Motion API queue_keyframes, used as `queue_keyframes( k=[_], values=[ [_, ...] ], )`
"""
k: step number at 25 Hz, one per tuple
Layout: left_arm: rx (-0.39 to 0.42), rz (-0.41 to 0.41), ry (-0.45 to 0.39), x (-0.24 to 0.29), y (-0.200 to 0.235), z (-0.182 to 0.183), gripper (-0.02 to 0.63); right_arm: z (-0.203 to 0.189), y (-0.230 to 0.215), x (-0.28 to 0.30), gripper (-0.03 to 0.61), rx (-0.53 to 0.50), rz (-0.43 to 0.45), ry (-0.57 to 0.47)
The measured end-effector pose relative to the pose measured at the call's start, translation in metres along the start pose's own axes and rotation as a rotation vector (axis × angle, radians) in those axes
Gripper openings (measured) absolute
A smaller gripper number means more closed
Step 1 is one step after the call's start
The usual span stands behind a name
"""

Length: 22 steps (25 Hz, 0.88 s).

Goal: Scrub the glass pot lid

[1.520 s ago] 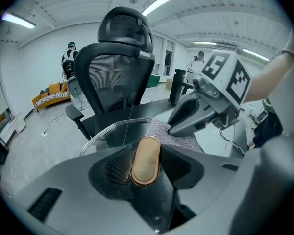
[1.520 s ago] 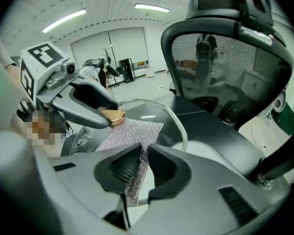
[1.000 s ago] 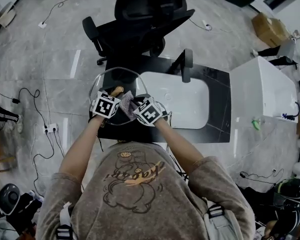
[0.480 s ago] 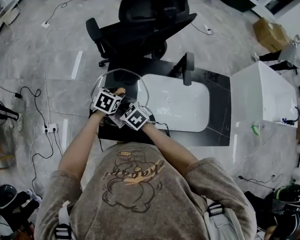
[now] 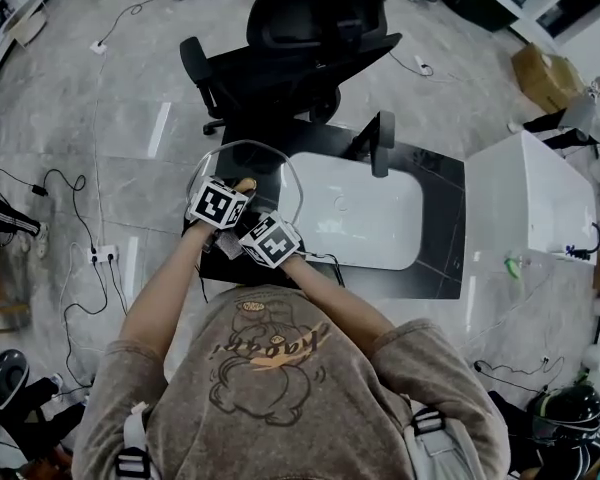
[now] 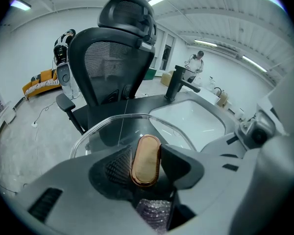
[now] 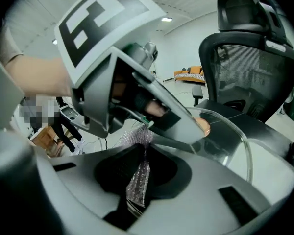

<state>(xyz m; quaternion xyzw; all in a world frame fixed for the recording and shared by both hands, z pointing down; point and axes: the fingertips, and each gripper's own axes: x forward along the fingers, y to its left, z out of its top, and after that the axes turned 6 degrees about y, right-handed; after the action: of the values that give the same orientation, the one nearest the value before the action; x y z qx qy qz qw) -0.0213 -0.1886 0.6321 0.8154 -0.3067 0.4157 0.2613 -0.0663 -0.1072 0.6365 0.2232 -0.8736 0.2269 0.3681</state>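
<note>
Beyond the far side of the white rectangular sink basin [image 5: 355,218], a black mesh office chair [image 5: 300,48]. Around the basin, a black stone-look countertop [image 5: 440,198]. At the basin's far rim, a black single-lever faucet [image 5: 380,140].

Just left of the basin, over the countertop, the clear round glass pot lid [image 5: 265,168], tilted up with its right edge reaching over the basin's left rim. Held there by the left gripper [image 6: 147,166], clenched from both sides on the lid's oval copper-coloured knob [image 6: 146,151].

Left of the basin too, and nearer the person than the lid, the right gripper [image 7: 139,173], pinched tight on a crumpled silvery mesh scrubbing pad [image 7: 137,185] that pokes up past the jaws toward the underside of the left gripper. No telling from any view whether the pad is touching the glass; just beside the lid's near rim at least.

Judged to be mid-scrub: lid presented and steadied, pad at its near edge.

Next, probably: press the pad flat against the glass and sweep it across toward the basin side, with a firm hold on the knob so the lid does not swing or slip under the push.
</note>
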Motion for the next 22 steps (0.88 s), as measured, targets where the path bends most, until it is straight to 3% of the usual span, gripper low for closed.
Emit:
queue_keyframes(
  k=[10,16,22],
  values=[
    [-0.009,-0.013,-0.007,-0.001,0.001,0.001,0.193,0.003,0.007,0.022,0.071,0.000,-0.048,-0.011],
    [0.002,-0.030,0.001,0.001,0.000,0.000,0.193,-0.005,0.020,0.024,0.071,-0.071,-0.042,0.041],
    [-0.001,-0.054,-0.002,0.001,0.000,0.000,0.192,-0.028,0.025,0.015,0.071,-0.070,-0.012,0.070]
  ],
)
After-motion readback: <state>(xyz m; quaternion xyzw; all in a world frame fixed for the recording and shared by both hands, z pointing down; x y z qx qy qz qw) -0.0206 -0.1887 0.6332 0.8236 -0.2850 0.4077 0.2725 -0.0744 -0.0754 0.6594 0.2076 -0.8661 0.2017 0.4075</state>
